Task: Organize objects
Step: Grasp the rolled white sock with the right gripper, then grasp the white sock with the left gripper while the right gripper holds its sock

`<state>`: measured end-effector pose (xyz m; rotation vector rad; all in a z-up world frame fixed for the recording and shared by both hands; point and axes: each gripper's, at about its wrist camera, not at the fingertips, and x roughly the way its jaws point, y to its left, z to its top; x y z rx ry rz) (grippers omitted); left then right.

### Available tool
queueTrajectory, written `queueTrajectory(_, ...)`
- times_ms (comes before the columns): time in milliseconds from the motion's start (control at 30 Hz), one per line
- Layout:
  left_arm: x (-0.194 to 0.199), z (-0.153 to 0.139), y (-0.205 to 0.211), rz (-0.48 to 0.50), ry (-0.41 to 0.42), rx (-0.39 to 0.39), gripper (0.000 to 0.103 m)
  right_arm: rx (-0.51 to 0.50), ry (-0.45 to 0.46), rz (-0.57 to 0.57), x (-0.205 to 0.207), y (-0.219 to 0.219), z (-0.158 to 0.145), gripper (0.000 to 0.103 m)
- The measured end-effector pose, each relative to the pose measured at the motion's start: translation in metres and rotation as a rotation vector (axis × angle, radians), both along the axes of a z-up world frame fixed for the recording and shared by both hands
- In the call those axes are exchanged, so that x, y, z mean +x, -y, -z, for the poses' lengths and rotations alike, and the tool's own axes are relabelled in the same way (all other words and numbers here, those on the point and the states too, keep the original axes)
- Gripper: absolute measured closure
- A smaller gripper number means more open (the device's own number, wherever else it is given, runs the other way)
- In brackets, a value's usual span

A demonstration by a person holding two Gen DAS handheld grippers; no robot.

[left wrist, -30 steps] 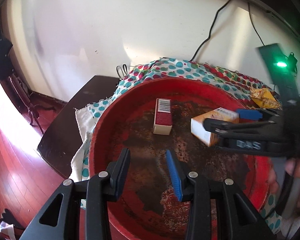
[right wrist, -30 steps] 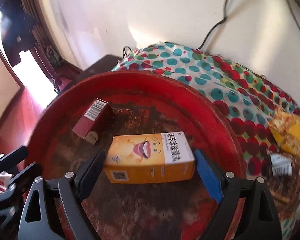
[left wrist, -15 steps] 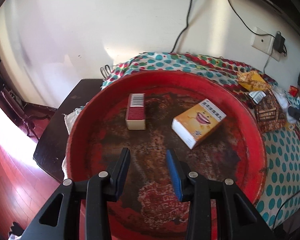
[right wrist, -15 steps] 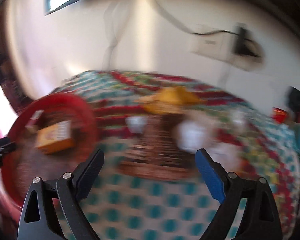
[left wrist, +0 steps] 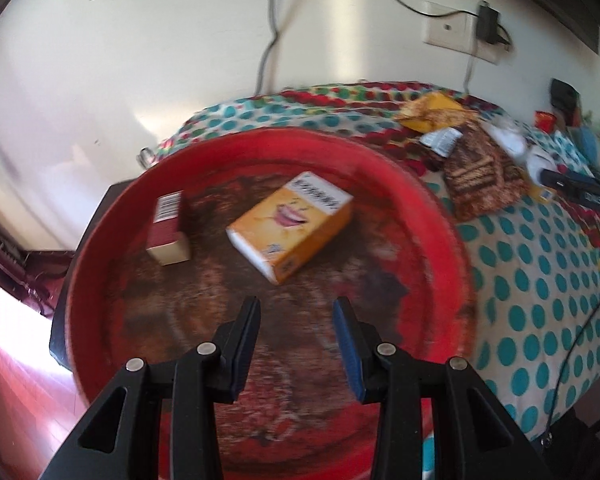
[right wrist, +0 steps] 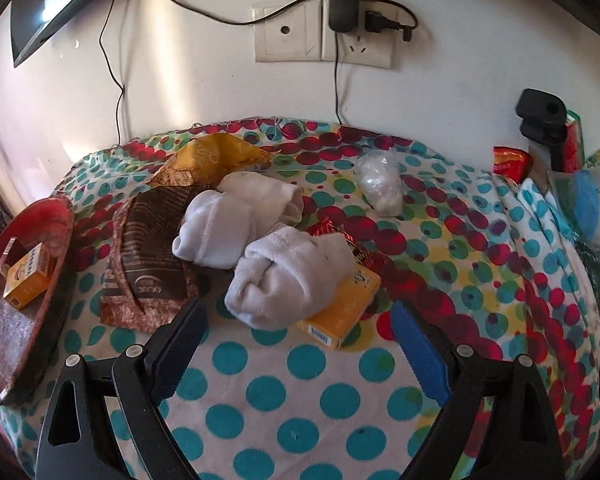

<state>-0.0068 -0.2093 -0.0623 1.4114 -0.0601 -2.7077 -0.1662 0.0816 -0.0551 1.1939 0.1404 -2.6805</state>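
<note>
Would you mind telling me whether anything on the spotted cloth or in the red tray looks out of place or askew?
Yes. A rolled white sock lies on top of a yellow box, partly covering it. In the red tray, the orange box lies at a slant to the dark red box beside it. The tray's floor looks worn and patchy.

The supporting surface is covered by a polka-dot cloth (right wrist: 300, 392). At its left edge sits a round red tray (left wrist: 452, 240). On the cloth to the right of the tray lie a brown patterned packet (right wrist: 148, 256), a yellow wrapper (right wrist: 216, 156) at the far side, rolled white socks (right wrist: 288, 276) resting partly on an orange box (right wrist: 340, 316), and a clear plastic bag (right wrist: 380, 184) farther right.
</note>
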Motion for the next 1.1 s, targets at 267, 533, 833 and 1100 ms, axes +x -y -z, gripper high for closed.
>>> queueTrajectory(267,-0.014,0.0,-0.05,0.123,0.035,0.023,0.064,-0.045,-0.004,-0.036,-0.019,0.001,0.011,0.037)
queueTrajectory(533,-0.042,-0.008,-0.12,0.252,0.055,-0.006,0.064,-0.088,-0.034,-0.066,-0.015,-0.016,0.012,0.06)
queueTrajectory(833,-0.079,-0.031,-0.195,0.369,0.031,0.021,0.064,-0.003,-0.099,-0.04,0.001,-0.063,0.014,0.061)
queueTrajectory(1100,-0.14,-0.023,-0.24,0.384,0.068,0.161,0.06,-0.029,-0.074,-0.018,-0.003,-0.08,0.018,0.061)
